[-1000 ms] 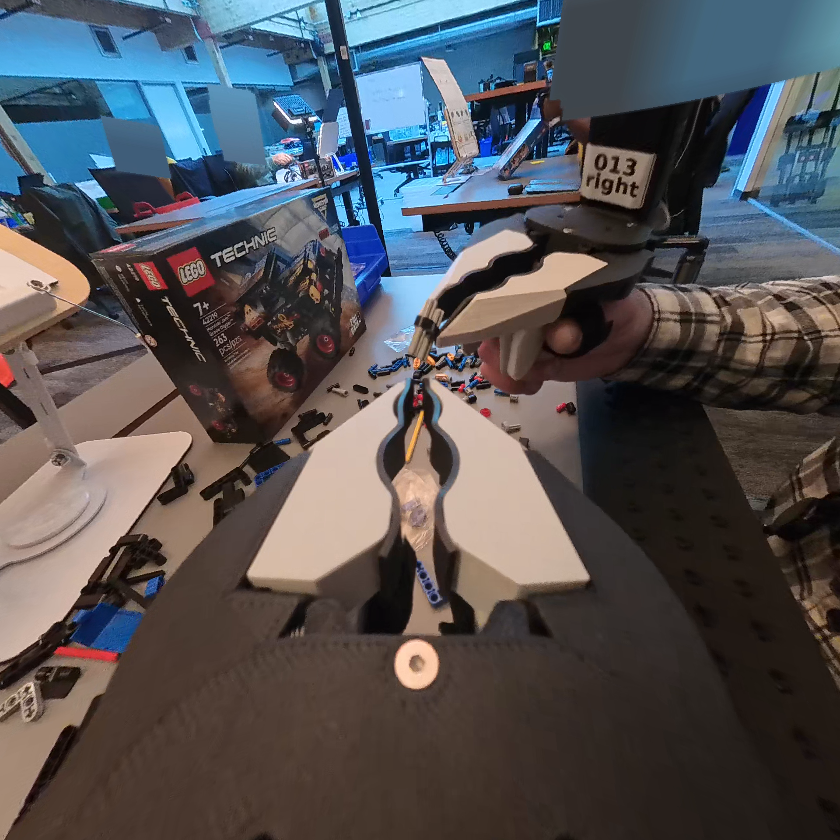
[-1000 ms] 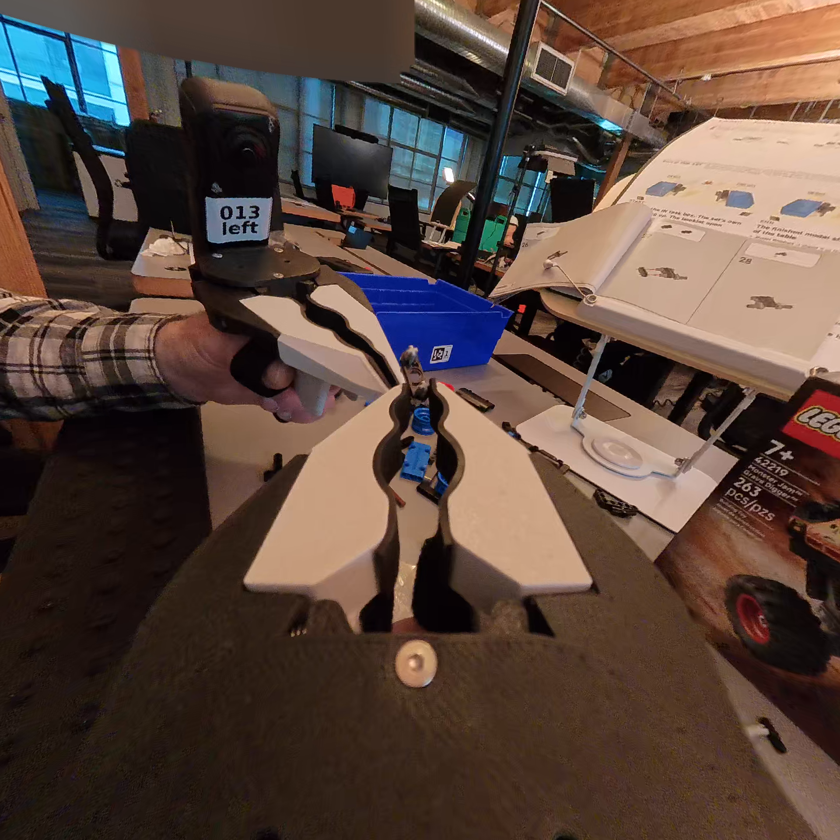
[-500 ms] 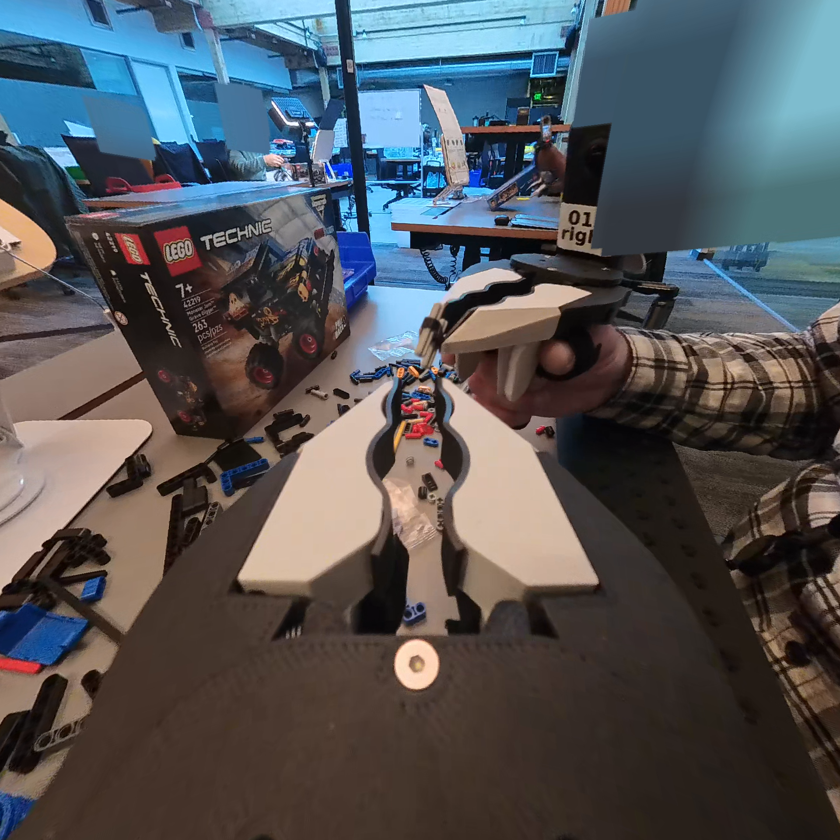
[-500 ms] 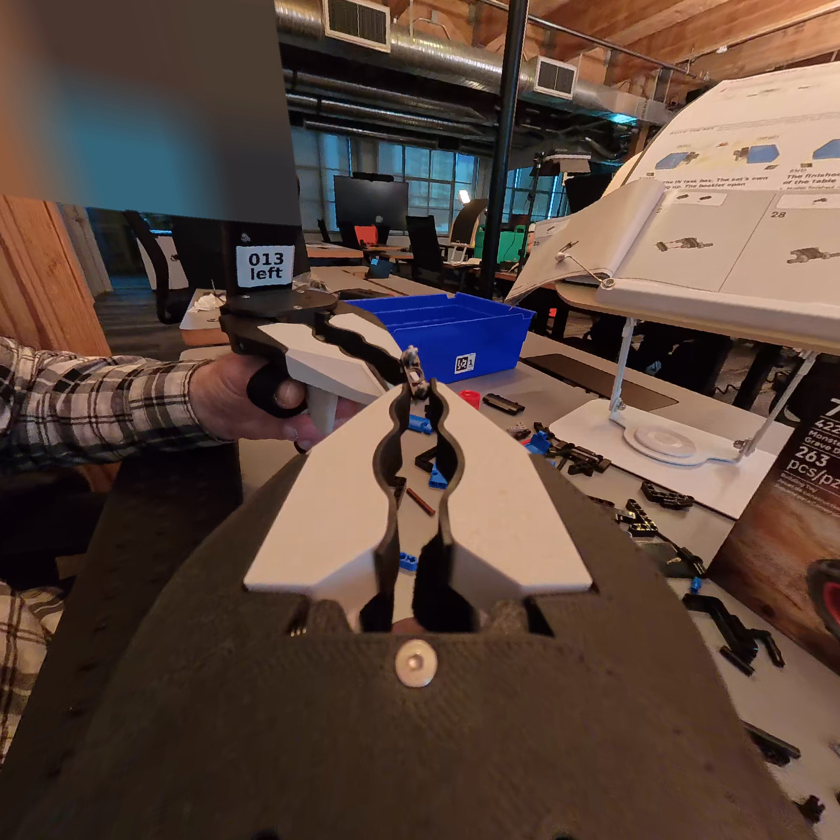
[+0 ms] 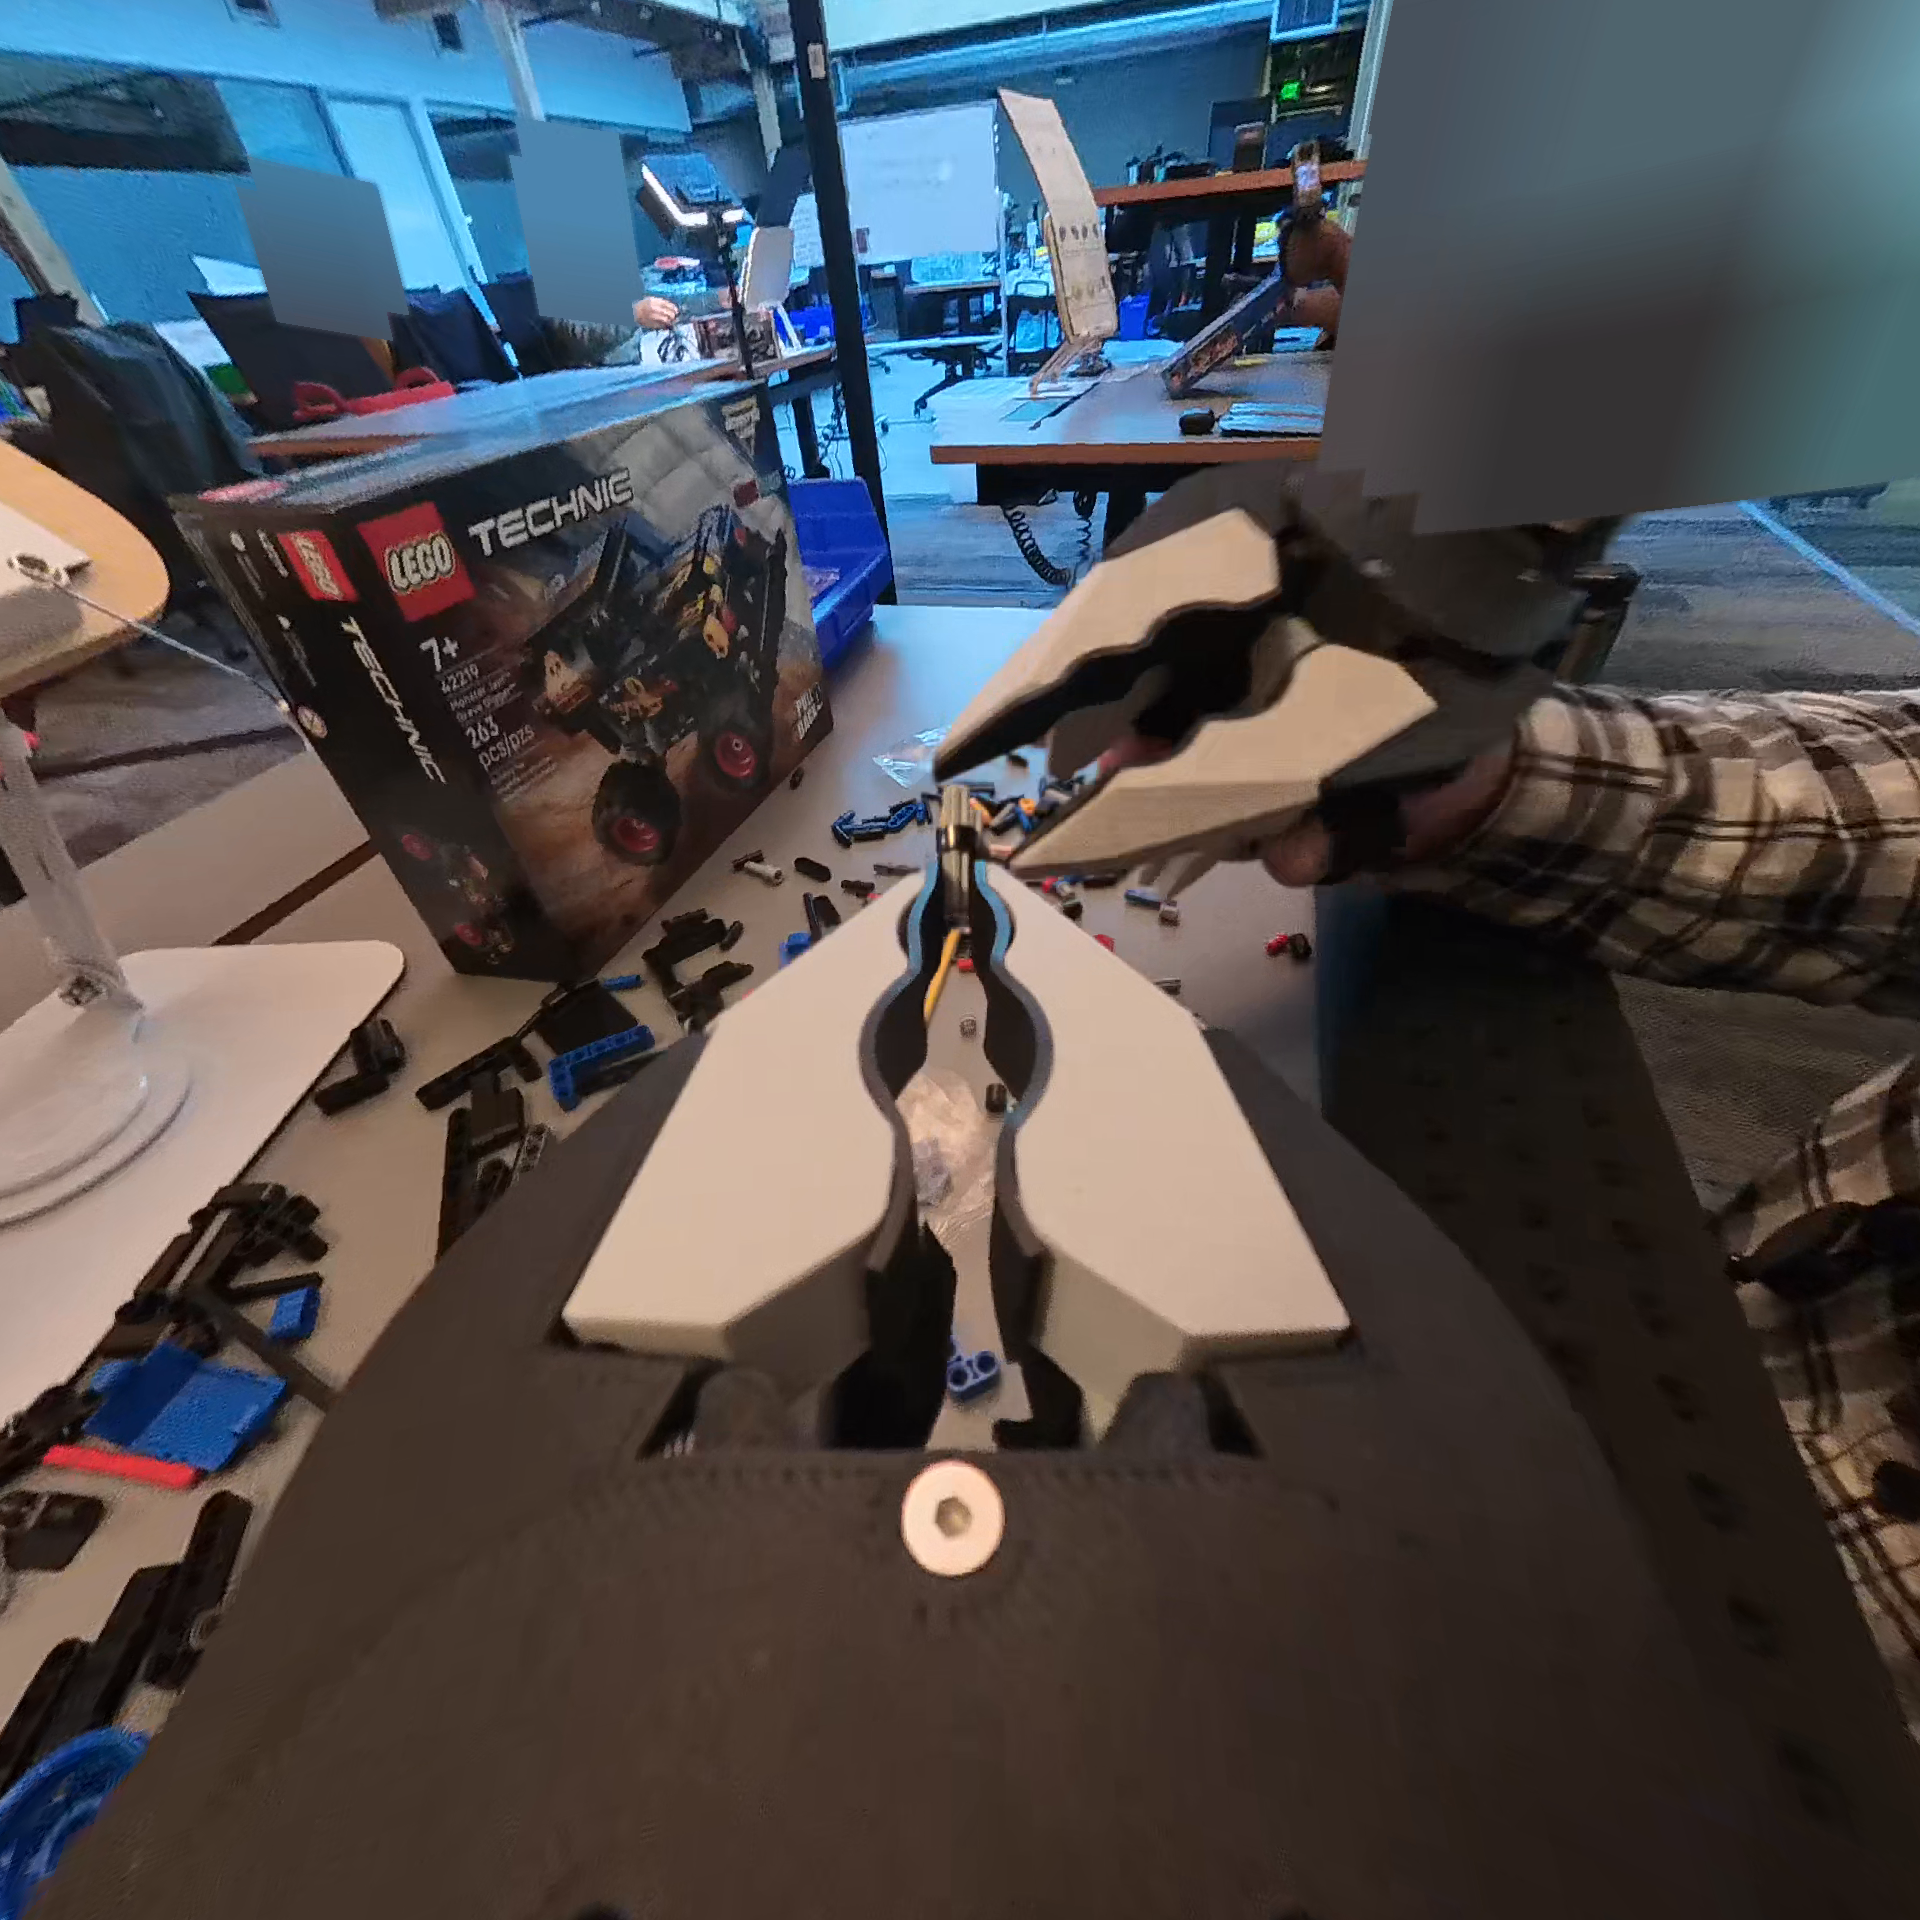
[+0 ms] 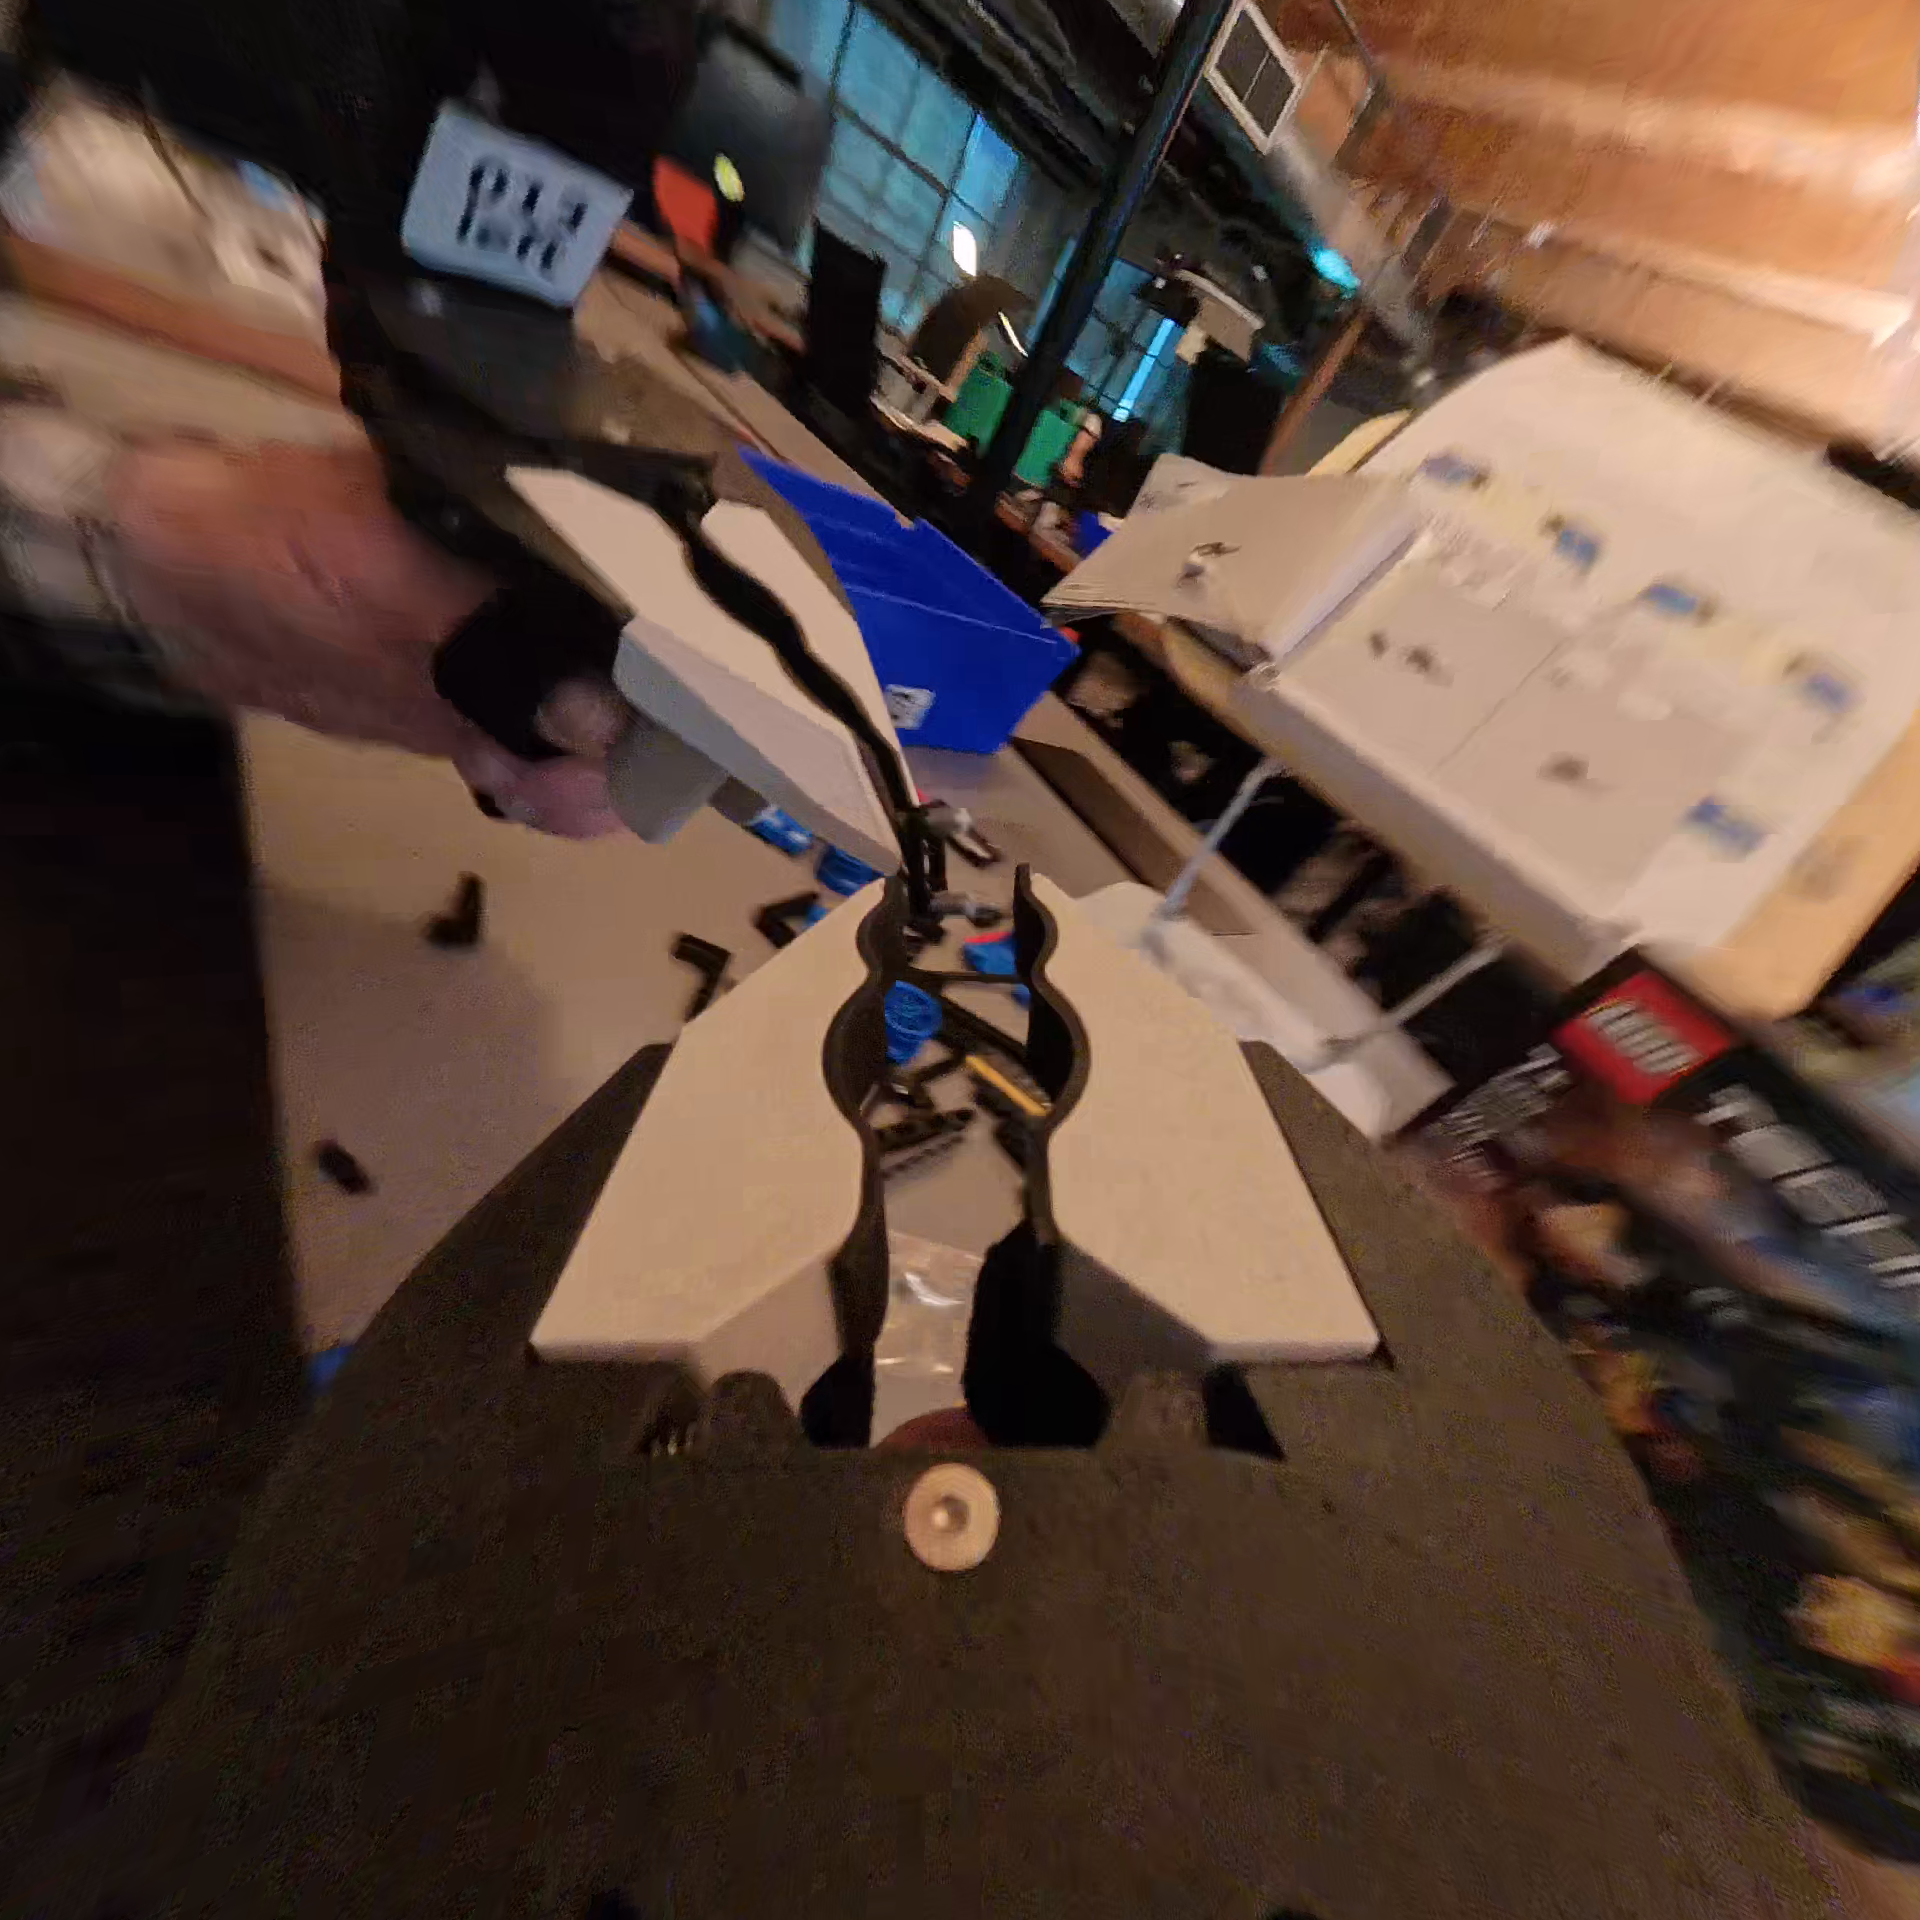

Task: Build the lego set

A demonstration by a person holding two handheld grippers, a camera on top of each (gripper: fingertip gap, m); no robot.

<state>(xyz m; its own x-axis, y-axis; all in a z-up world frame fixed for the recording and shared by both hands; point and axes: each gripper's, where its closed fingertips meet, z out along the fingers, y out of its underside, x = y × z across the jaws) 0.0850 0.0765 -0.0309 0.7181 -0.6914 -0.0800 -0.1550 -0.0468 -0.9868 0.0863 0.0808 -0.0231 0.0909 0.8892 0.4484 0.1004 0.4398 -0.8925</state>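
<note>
My left gripper (image 5: 956, 883) is shut on a small black and grey lego piece (image 5: 954, 831) with a thin yellow axle (image 5: 940, 977) running back between the fingers. It holds the piece above the grey table (image 6: 468, 1039). My right gripper (image 6: 956, 888) is open, its tips on either side of the same piece (image 6: 920, 847), not gripping it. In the left wrist view the right gripper (image 5: 982, 816) comes in from the right, jaws apart. In the blurred right wrist view the left gripper (image 6: 899, 831) comes in from the upper left.
Loose black, blue and red lego pieces (image 5: 582, 1049) lie scattered on the table. The lego box (image 5: 520, 707) stands at the left. A booklet on a white stand (image 6: 1507, 665) and a blue bin (image 6: 935, 623) stand beyond. A plaid sleeve (image 5: 1714, 831) reaches in. My left and right fingertips are right by each other.
My right gripper was shut on the small piece and has opened and let it go. The piece now sits in my left gripper. The right view has become blurred by motion.
</note>
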